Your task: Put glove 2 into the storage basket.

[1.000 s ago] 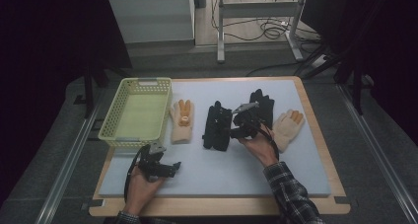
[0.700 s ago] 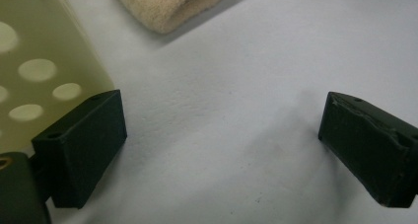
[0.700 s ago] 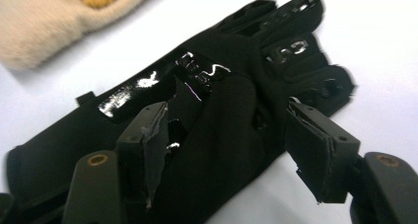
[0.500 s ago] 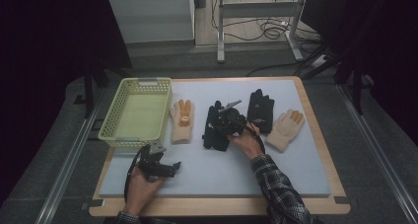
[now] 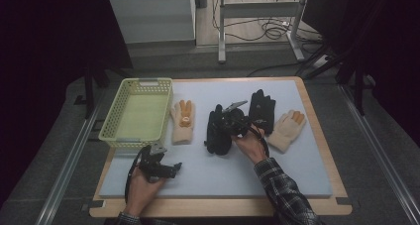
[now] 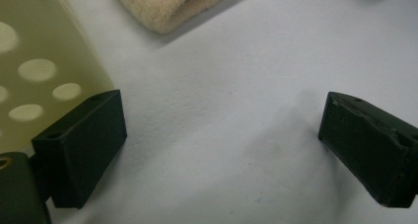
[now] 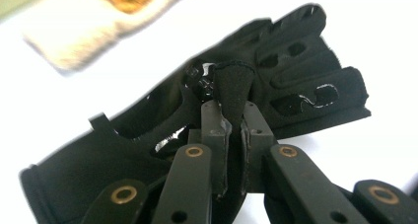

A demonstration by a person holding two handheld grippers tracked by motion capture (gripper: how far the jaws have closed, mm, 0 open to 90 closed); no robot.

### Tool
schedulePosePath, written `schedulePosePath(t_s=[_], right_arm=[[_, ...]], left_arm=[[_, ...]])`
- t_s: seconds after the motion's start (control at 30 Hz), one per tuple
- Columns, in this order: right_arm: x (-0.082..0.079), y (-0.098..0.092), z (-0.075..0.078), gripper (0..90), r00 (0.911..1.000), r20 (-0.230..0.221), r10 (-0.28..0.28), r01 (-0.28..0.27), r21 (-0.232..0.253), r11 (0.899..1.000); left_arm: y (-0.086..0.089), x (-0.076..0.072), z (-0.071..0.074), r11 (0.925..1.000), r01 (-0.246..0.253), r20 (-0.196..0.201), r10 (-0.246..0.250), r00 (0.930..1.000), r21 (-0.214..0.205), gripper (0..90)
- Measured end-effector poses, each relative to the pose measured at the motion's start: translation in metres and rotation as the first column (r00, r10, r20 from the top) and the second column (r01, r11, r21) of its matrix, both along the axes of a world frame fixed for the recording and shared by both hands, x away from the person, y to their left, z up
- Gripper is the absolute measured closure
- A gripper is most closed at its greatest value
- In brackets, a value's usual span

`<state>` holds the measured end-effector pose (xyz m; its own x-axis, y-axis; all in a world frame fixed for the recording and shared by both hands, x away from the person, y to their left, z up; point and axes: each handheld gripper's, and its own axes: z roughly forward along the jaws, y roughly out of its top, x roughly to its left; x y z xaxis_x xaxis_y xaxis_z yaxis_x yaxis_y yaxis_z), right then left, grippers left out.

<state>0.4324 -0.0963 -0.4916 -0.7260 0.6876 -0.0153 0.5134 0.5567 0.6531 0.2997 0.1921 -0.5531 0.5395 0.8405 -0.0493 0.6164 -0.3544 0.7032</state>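
Black glove (image 5: 218, 131) lies near the middle of the bench (image 5: 277, 175), and the right tool is pinching it. From the left: a yellow-green basket (image 5: 113, 121) stands at the far left edge of the grey mat. Just in front of it the left tool (image 5: 171, 168) rests low over the mat, its jaws wide apart with nothing between them; the left gripper view shows bare mat between the pads (image 6: 84, 147). Right of the basket lies a cream glove (image 5: 182, 123) with orange marks. Next comes the black glove, where the right tool (image 7: 231, 123) has just been closing and now clamps a fold of its fabric. Beyond lie a second black glove (image 5: 261, 110) and another cream glove (image 5: 287, 130).
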Motion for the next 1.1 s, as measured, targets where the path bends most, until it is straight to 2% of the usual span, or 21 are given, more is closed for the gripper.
schedulePosePath(t_s=[0.03, 0.13, 0.3, 0.47, 0.6, 0.67, 0.73, 0.77, 0.8, 0.83, 0.93, 0.97, 1.0, 1.03, 1.07, 1.1], right_arm=[[-0.008, -0.003, 0.008, 82.8, 1.0, 0.001, 0.005, -0.005, 0.032, 0.999], [-0.017, -0.006, 0.015, 82.8, 0.9997, 0.007, 0.024, -0.024, 0.055, 0.998], [-0.045, -0.01, 0.026, 82.8, 0.998, 0.023, 0.059, -0.06, 0.074, 0.995], [-0.072, -0.014, 0.029, 82.8, 0.9962, 0.025, 0.084, -0.086, 0.092, 0.992], [-0.092, -0.019, 0.021, 82.3, 0.9946, 0.014, 0.103, -0.104, 0.097, 0.99], [-0.097, -0.021, 0.009, 75.7, 0.9942, 0.0, 0.107, -0.107, 0.09, 0.99], [-0.099, -0.022, 0.0, 55.4, 0.9948, -0.007, 0.101, -0.101, 0.067, 0.993], [-0.099, -0.026, -0.003, 48.3, 0.9955, -0.004, 0.095, -0.094, 0.06, 0.994], [-0.099, -0.026, -0.003, 48.3, 0.9955, -0.004, 0.095, -0.094, 0.06, 0.994], [-0.099, -0.035, -0.001, 47.5, 0.9971, -0.001, 0.076, -0.076, 0.078, 0.994], [-0.099, -0.043, 0.001, 48.3, 0.9981, 0.003, 0.061, -0.061, 0.079, 0.995], [-0.099, -0.051, 0.001, 52.5, 0.9985, -0.001, 0.056, -0.055, 0.075, 0.996], [-0.099, -0.051, 0.001, 52.5, 0.9985, -0.001, 0.056, -0.055, 0.075, 0.996], [-0.101, -0.056, -0.001, 60.0, 0.9989, -0.002, 0.048, -0.047, 0.07, 0.996], [-0.101, -0.056, -0.001, 60.0, 0.9989, -0.002, 0.048, -0.047, 0.07, 0.996], [-0.104, -0.061, -0.005, 65.7, 0.999, -0.001, 0.044, -0.043, 0.06, 0.997]], left_arm=[[0.0, 0.0, 0.0, 1.0, 0.0, 0.0, 0.0, 1.0, 0.001, 4.5], [0.0, 0.0, 0.0, 1.0, 0.0, 0.0, 0.0, 1.0, 0.0, 4.5], [0.0, 0.0, 0.0, 1.0, -0.002, 0.003, 0.002, 1.0, -0.002, 4.5], [0.0, 0.0, 0.0, 1.0, -0.002, 0.003, 0.002, 1.0, -0.002, 4.5], [0.0, 0.0, 0.0, 1.0, -0.004, 0.002, 0.004, 1.0, -0.004, 4.5], [0.0, 0.0, 0.0, 1.0, -0.004, 0.002, 0.004, 1.0, -0.004, 4.5], [0.0, 0.0, 0.0, 1.0, -0.004, 0.002, 0.004, 1.0, -0.003, 4.5], [0.0, 0.0, 0.0, 1.0, -0.004, 0.002, 0.004, 1.0, -0.003, 4.5], [0.0, 0.0, 0.0, 1.0, -0.004, 0.002, 0.004, 1.0, -0.003, 4.5], [0.0, 0.0, 0.0, 1.0, -0.004, 0.002, 0.004, 1.0, -0.003, 4.5], [0.0, 0.0, 0.0, 1.0, -0.004, 0.002, 0.004, 1.0, -0.003, 4.5], [0.0, 0.0, 0.0, 1.0, -0.004, 0.002, 0.004, 1.0, -0.003, 4.5], [0.0, 0.0, 0.0, 1.0, -0.004, 0.002, 0.004, 1.0, -0.003, 4.5], [0.0, 0.0, 0.0, 1.0, -0.002, 0.001, 0.002, 1.0, 0.0, 4.5], [0.0, 0.0, 0.0, 1.0, -0.002, 0.001, 0.002, 1.0, 0.0, 4.5], [0.0, 0.0, 0.0, 1.0, -0.001, 0.001, 0.001, 1.0, 0.001, 4.5]])
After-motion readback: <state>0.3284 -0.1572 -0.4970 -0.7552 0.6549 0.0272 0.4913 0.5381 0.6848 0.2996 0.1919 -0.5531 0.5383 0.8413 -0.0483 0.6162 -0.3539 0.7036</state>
